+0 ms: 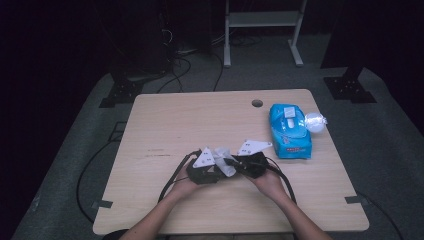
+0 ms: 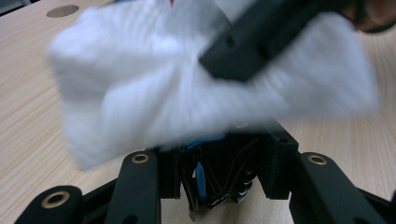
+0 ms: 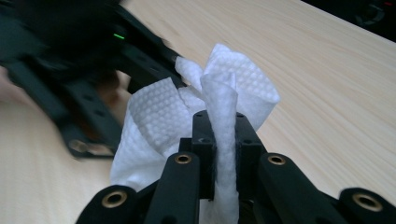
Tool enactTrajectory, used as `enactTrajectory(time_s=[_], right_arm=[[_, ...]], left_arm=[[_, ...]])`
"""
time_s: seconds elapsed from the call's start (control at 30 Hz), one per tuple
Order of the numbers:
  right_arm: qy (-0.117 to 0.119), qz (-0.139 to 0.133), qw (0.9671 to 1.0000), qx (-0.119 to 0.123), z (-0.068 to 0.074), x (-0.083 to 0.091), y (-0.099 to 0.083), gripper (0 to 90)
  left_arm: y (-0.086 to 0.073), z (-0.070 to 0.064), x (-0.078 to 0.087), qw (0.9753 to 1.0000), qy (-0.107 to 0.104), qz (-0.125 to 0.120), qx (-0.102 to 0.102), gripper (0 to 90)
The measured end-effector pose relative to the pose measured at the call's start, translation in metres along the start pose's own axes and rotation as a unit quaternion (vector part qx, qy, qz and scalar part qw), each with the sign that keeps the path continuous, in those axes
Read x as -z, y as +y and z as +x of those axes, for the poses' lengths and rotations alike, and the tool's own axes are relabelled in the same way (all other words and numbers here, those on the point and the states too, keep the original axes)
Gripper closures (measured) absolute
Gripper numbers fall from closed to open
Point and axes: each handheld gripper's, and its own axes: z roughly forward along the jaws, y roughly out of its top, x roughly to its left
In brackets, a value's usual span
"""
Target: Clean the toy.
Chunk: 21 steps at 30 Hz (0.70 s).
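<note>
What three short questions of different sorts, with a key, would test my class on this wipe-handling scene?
1. True or false: the right gripper has its jaws shut on the white wipe.
2. Which side of the table holds the blue wipes pack? A) the person's left B) the person's right C) the near edge
3. Fill in: the small shiny object touching the pack's far right corner is a clear ____ ball.

Key: 1 true; 2 B; 3 plastic (a judgement, it is small in the high view). The left gripper meets the wipe too, but its grip cannot be told.
</note>
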Motion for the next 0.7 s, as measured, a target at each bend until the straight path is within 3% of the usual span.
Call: enactTrajectory(time_s=[0.17, 0.27, 0.4, 0.53, 0.6, 0.7], right_arm=[[-0.046, 0.006, 0.9987, -0.022, -0.018, 0.014, -0.01, 81.9], [-0.048, 0.007, 0.9987, -0.016, -0.016, 0.014, -0.009, 82.0], [-0.028, 0.002, 0.9995, -0.011, -0.007, 0.005, -0.004, 81.9], [0.006, -0.014, 0.9998, -0.009, 0.008, -0.005, 0.0, 81.6], [0.003, -0.013, 0.9999, 0.004, 0.012, -0.008, 0.002, 81.7], [0.005, -0.011, 0.9999, -0.006, 0.006, -0.005, 0.001, 81.7]], left_arm=[[-0.002, -0.001, 0.0, 1.0, 0.001, -0.003, 0.002, 57.5], [-0.003, 0.0, 0.0, 1.0, -0.002, -0.004, 0.004, 57.3], [-0.004, 0.002, 0.0, 0.9999, -0.002, -0.006, 0.009, 57.4], [-0.005, 0.001, -0.001, 0.9999, -0.002, -0.008, 0.014, 57.2], [-0.005, 0.002, 0.0, 0.9999, -0.001, -0.006, 0.014, 57.5], [-0.004, 0.001, 0.0, 1.0, 0.0, -0.001, 0.007, 57.6]])
